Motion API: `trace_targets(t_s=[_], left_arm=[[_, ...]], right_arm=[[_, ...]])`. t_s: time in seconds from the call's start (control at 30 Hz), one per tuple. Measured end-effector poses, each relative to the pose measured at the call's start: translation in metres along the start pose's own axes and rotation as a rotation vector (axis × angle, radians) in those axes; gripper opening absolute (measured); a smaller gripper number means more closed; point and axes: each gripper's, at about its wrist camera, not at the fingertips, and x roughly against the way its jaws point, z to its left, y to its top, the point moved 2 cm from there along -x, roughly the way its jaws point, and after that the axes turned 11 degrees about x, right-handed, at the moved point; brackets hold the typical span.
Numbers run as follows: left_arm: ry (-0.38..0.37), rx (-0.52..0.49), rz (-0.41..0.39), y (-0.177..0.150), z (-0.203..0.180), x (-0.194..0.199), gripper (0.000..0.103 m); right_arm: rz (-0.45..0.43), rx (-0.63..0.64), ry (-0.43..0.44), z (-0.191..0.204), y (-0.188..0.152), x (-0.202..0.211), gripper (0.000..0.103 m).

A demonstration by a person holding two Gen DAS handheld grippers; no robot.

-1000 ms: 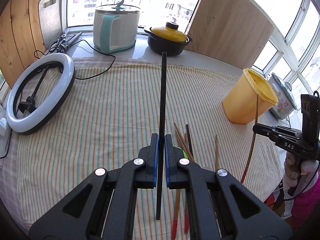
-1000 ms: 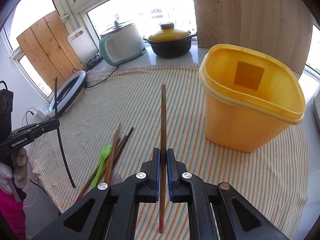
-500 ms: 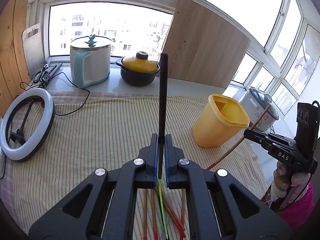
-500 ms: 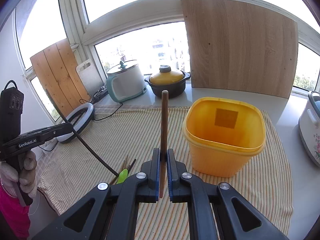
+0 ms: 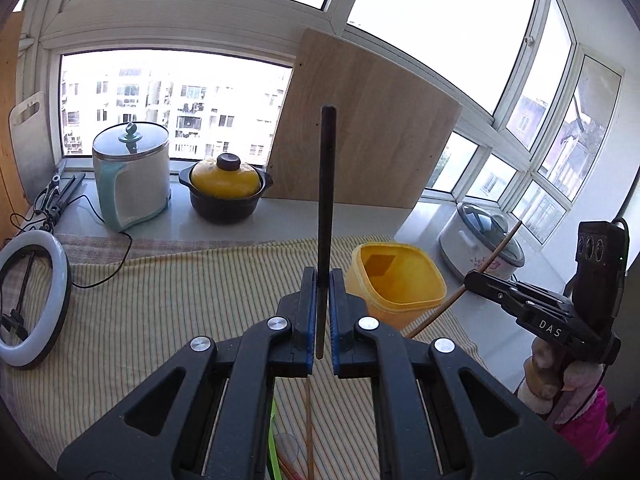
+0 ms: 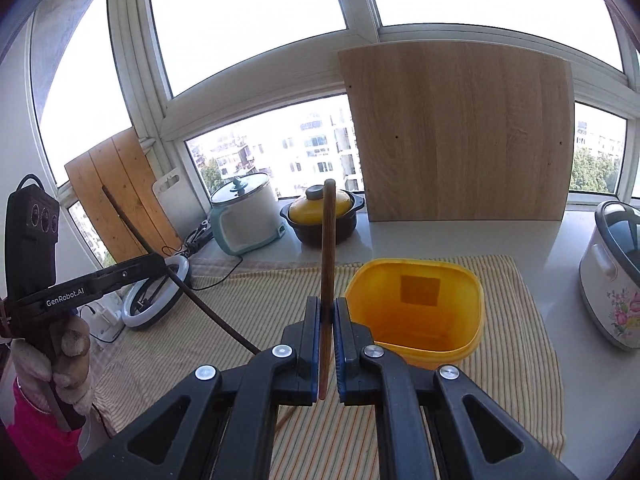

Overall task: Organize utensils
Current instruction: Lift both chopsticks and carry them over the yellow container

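Note:
My left gripper (image 5: 322,280) is shut on a black chopstick (image 5: 326,184) that stands upright above the striped cloth. My right gripper (image 6: 327,308) is shut on a brown wooden chopstick (image 6: 328,240), also upright. An open yellow plastic tub (image 5: 396,280) stands on the cloth, just right of the left gripper and just right of and beyond the right gripper (image 6: 420,304). The right gripper shows in the left wrist view (image 5: 472,278), the left one in the right wrist view (image 6: 160,260). More chopsticks and a green utensil (image 5: 274,440) lie below the left gripper, mostly hidden.
A white rice cooker (image 5: 128,176) and a yellow-lidded black pot (image 5: 224,188) stand on the sill. A wooden board (image 6: 460,132) leans behind the tub. A ring light (image 5: 28,300) lies at the left. A flowered cooker (image 6: 612,272) stands at the right.
Both grippers have risen and tilted up with their chopsticks. The tub now sits lower and farther in both views, and the utensil pile has dropped almost out of sight.

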Motion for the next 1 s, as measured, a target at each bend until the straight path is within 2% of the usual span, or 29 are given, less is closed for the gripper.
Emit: trace_targets(t_s=[0.17, 0.53, 0.8, 1.0], left_arm=[[-0.034, -0.023, -0.024, 0.017, -0.024, -0.003, 0.003], [-0.083, -0.053, -0.05, 0.035, -0.063, -0.017, 0.003], [-0.089, -0.063, -0.037, 0.042, -0.082, -0.039, 0.003], [-0.094, -0.063, -0.042, 0.05, -0.095, -0.051, 0.003]], right_arm=[[-0.041, -0.062, 0.029, -0.019, 0.012, 0.011, 0.004], [-0.146, -0.129, -0.045, -0.058, 0.035, 0.036, 0.004], [-0.134, -0.123, -0.14, -0.075, 0.033, 0.024, 0.004], [-0.091, -0.125, -0.161, -0.083, 0.023, 0.007, 0.004]])
